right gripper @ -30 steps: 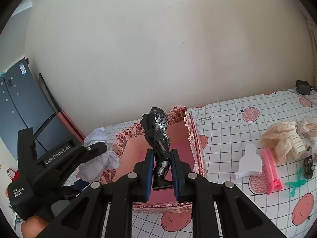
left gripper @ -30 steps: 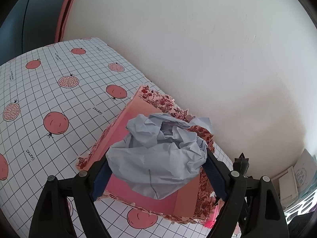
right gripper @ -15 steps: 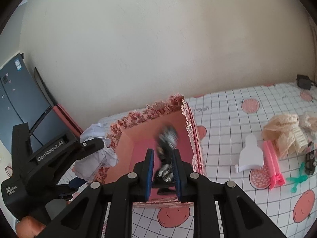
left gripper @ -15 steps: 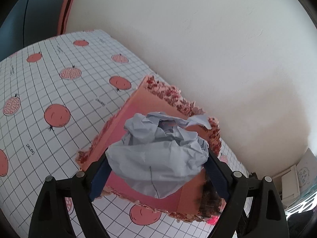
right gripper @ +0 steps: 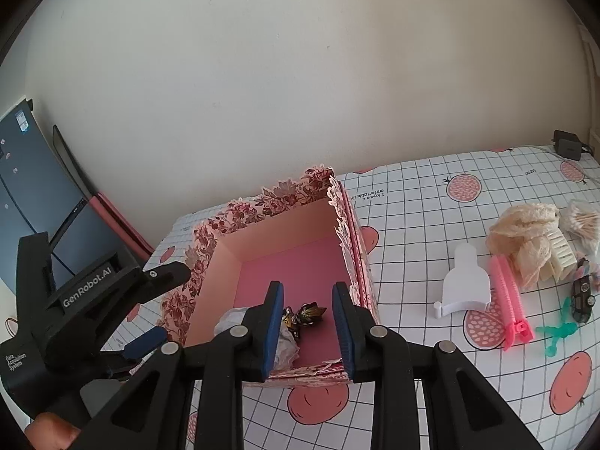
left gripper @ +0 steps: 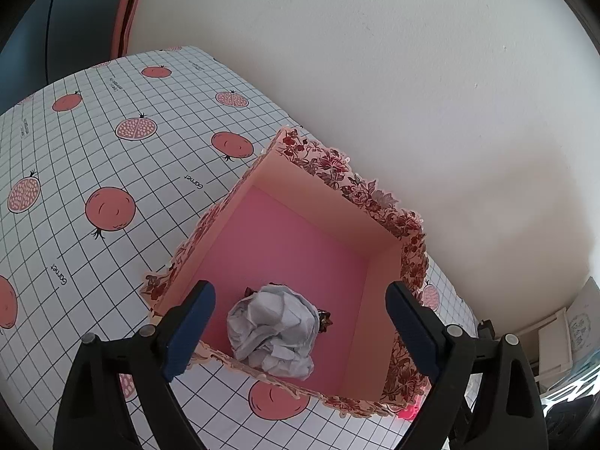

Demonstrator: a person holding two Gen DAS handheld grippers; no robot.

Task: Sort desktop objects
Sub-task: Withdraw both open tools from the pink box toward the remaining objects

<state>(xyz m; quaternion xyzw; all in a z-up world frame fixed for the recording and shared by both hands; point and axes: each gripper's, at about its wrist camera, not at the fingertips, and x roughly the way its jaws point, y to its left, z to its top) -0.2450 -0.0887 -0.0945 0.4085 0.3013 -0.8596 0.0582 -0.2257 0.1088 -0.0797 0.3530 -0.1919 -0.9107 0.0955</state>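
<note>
Below both grippers, left gripper [left gripper: 300,333] and right gripper [right gripper: 307,322] with jaws apart and empty, crumpled paper [left gripper: 273,332] and dark figure [right gripper: 303,316] lie in the pink box [right gripper: 339,202]; lift straight up before swinging the right gripper toward the pink comb [right gripper: 512,302] on its right.

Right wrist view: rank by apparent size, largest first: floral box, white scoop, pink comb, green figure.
1. floral box, by far the largest.
2. white scoop.
3. pink comb, longer than the scoop but much thinner; close call.
4. green figure, smallest.
All sit at similar depth on the table, so the order is fairly safe.
</note>
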